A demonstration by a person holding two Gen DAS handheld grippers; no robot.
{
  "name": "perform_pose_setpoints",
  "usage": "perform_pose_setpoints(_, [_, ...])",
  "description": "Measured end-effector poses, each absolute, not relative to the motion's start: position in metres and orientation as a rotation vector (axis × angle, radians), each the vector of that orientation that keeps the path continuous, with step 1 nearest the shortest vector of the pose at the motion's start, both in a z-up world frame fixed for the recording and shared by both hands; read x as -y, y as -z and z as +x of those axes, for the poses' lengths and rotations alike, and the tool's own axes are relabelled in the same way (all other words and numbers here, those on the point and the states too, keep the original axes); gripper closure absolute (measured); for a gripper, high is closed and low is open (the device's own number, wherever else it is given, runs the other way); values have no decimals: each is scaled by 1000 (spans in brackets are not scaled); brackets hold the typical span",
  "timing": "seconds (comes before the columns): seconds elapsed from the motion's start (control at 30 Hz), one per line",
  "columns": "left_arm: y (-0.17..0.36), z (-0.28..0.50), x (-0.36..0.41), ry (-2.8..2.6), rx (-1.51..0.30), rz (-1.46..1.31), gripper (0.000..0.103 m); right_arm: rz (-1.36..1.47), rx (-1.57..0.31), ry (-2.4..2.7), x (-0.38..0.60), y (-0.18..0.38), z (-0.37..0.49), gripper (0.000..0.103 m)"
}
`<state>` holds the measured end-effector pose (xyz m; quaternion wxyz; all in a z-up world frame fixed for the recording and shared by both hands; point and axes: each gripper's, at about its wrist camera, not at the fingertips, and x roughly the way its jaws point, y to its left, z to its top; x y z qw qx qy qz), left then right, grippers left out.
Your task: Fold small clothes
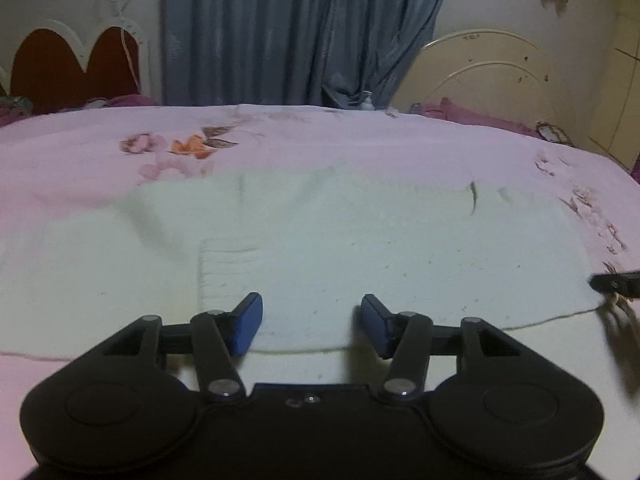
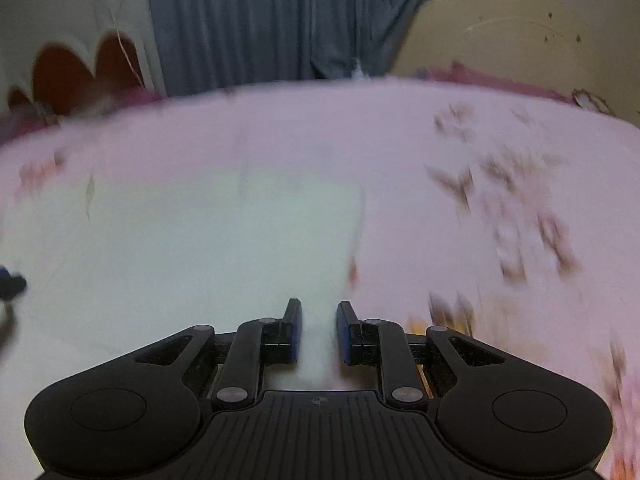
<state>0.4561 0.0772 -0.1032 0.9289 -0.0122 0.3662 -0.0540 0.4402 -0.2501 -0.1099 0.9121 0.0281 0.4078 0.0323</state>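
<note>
The left gripper point(image 1: 312, 326) hangs over the near edge of a pale garment point(image 1: 340, 240), its jaws apart with nothing between them. The right gripper point(image 2: 318, 330) has its jaws close together, a gap between them; whether cloth is pinched I cannot tell. The garment lies flat on the pink floral bedspread point(image 1: 360, 136). Beyond the bed's far edge hang grey curtains point(image 1: 280, 28).
</note>
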Motion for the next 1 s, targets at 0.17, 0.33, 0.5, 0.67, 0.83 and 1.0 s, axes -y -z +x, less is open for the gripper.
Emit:
perform_pose_setpoints(0.17, [109, 450, -74, 108, -755, 3, 46, 22, -808, -82, 234, 102, 414, 85])
perform_pose_setpoints(0.33, [88, 430, -101, 80, -694, -72, 27, 63, -797, -48, 227, 93, 406, 83])
perform_pose_setpoints(0.5, [85, 402, -179, -64, -694, -174, 28, 89, -712, -5, 218, 77, 386, 31])
perform_pose_setpoints(0.67, [88, 371, -294, -284, -688, -368, 41, 114, -731, -47, 201, 76, 374, 50])
perform_pose_setpoints(0.83, [96, 352, -395, -398, -599, -662, 45, 119, -760, -55, 180, 84, 376, 51])
perform_pose_setpoints(1.0, [105, 348, -446, -446, -489, -862, 52, 154, -764, -48, 161, 81, 388, 51])
